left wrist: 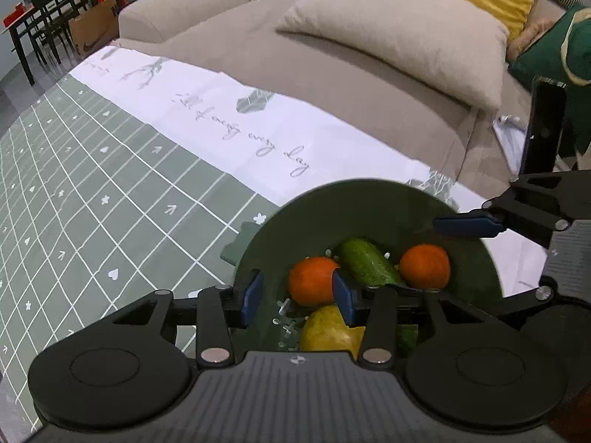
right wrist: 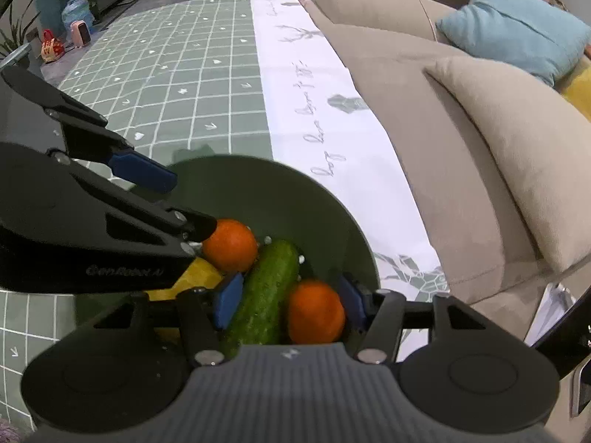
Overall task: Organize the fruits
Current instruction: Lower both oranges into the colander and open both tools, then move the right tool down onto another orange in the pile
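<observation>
A green colander bowl (left wrist: pixel 373 203) (right wrist: pixel 266 188) stands on the checked tablecloth near the sofa edge. In it lie two oranges (left wrist: pixel 314 286) (left wrist: pixel 424 265) (right wrist: pixel 231 245) (right wrist: pixel 314 312), a cucumber (left wrist: pixel 365 262) (right wrist: pixel 267 295) and a yellow fruit (left wrist: pixel 328 330) (right wrist: pixel 199 277). My left gripper (left wrist: pixel 299 301) is open over the bowl's left rim, its right finger beside the left orange, holding nothing. My right gripper (right wrist: pixel 290 304) is open above the bowl, its fingers astride the cucumber and the right orange, not closed on them. It also shows in the left wrist view (left wrist: pixel 469 223).
The green checked tablecloth (left wrist: pixel 92 199) (right wrist: pixel 177 85) with a white printed border covers the table. A beige sofa (left wrist: pixel 332 55) (right wrist: pixel 443 129) with cushions runs along the far side. A dark dining table and chairs (left wrist: pixel 40 18) stand far left.
</observation>
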